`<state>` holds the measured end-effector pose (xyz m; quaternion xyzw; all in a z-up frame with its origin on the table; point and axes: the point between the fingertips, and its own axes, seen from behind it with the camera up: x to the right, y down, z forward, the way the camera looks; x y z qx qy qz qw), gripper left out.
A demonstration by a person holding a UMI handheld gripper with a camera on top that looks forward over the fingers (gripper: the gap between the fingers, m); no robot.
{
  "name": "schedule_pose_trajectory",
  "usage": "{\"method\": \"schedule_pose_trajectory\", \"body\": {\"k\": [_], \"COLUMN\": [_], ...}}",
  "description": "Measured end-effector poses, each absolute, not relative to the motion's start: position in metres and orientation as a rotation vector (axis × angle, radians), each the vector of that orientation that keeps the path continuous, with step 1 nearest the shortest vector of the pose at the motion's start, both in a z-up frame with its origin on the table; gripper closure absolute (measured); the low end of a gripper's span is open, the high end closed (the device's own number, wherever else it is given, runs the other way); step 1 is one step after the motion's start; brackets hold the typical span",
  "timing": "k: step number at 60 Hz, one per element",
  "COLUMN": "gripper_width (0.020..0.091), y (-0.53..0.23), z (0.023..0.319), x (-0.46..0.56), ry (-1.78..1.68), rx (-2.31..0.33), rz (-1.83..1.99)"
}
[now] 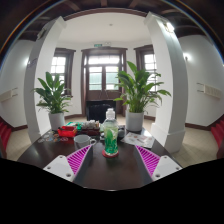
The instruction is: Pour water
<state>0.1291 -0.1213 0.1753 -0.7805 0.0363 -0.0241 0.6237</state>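
Gripper [110, 160] fingers stand wide apart over a dark round table [45, 148], their purple pads [78, 158] holding nothing. Around the table the room is broad and open: pale floor runs back to a dark wooden double door [103, 72] between two windows, with white pillars [165, 70] at either side. Two large potted plants [137, 92] stand behind the table's far edge, one to each side. On the table, a clear bottle [110, 135] with green at its base stands upright between the fingers and just ahead of them, apart from both pads. Left of it lies a red object [67, 130], too small to identify, near the table's far rim. Bare tabletop lies between the bottle and the fingers.
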Motion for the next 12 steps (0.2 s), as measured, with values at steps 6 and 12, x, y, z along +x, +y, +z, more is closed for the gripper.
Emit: {"method": "schedule_pose_trajectory", "body": {"k": [6,12], "gripper_width": [0.0265,0.0265], "y": [-0.1256,-0.1284], "z": [0.1746,0.1755], "x": [0.1255,0.1204], "ry": [0.081,0.077], "rx": [-1.808,-1.812], "rz": [-0.053,-0.041]}}
